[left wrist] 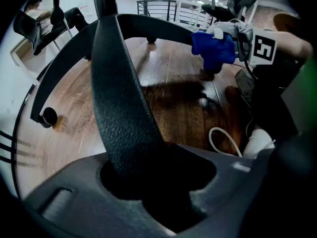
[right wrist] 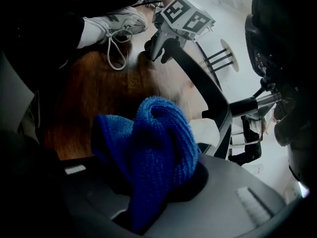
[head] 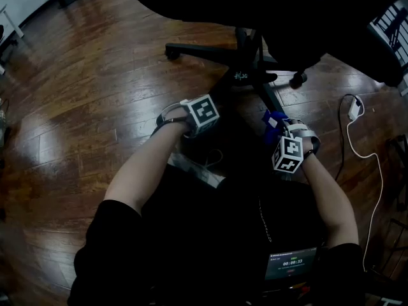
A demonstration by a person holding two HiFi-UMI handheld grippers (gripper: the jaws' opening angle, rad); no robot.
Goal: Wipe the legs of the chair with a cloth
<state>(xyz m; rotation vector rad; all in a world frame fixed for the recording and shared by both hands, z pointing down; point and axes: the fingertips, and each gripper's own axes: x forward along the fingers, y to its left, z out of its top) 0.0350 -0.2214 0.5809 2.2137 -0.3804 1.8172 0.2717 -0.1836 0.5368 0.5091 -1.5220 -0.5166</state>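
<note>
A black office chair's star base (head: 245, 75) stands on the wood floor, partly under the dark seat. My left gripper (head: 203, 116) points down and is shut on one chair leg (left wrist: 119, 98), which runs from between its jaws up to the hub. My right gripper (head: 285, 144) is shut on a bunched blue cloth (right wrist: 148, 143). The cloth (head: 274, 122) rests at the outer end of a neighbouring leg (head: 269, 99), just above its caster (left wrist: 213, 74). In the right gripper view the left gripper (right wrist: 162, 46) clamps its leg (right wrist: 205, 90).
A white charger (head: 354, 108) and its cable (head: 377, 171) lie on the floor at the right. White shoes (right wrist: 114, 26) stand close behind the grippers. Another leg ends in a caster (head: 171, 53) at the back left. More chairs (left wrist: 39, 26) stand further off.
</note>
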